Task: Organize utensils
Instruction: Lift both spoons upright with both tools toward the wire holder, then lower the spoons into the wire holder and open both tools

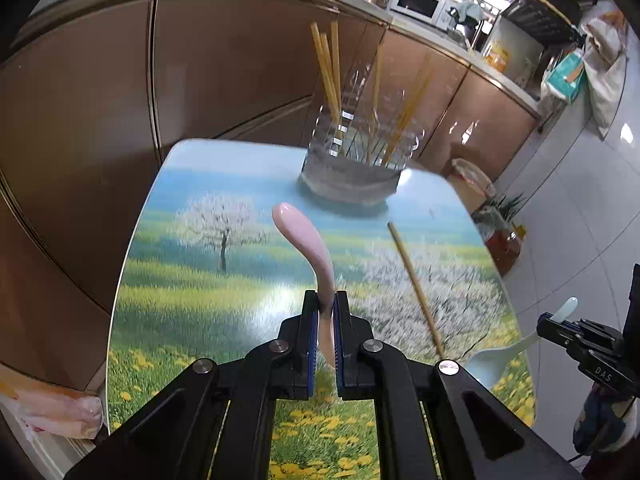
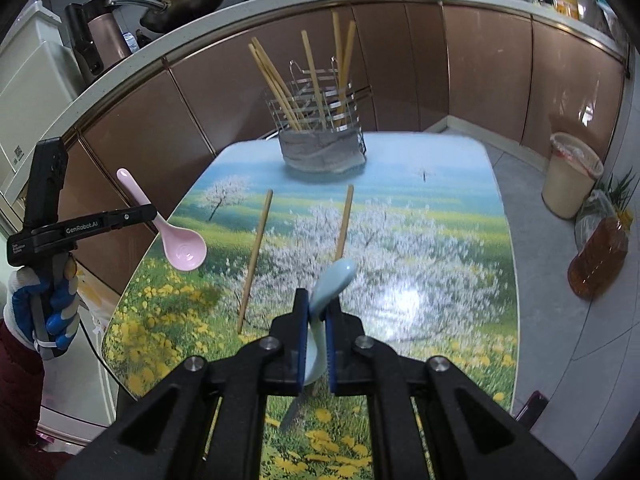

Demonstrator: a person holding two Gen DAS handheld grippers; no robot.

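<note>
Left wrist: left tool (image 1: pixel 326 300) clamps a glossy curved pink spoon (image 1: pixel 308 248); right tool (image 2: pixel 316 312) clamps a smooth pale-blue spoon (image 2: pixel 334 280).

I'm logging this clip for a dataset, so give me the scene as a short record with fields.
setting: kitchen, table with a meadow print
left tongs: shut on the pink spoon
right tongs: shut on the pale blue spoon
holder: wire utensil rack at the table's far end, chopsticks standing in it
loose on table: two chopsticks
left to do: both spoons not yet in the rack
</note>
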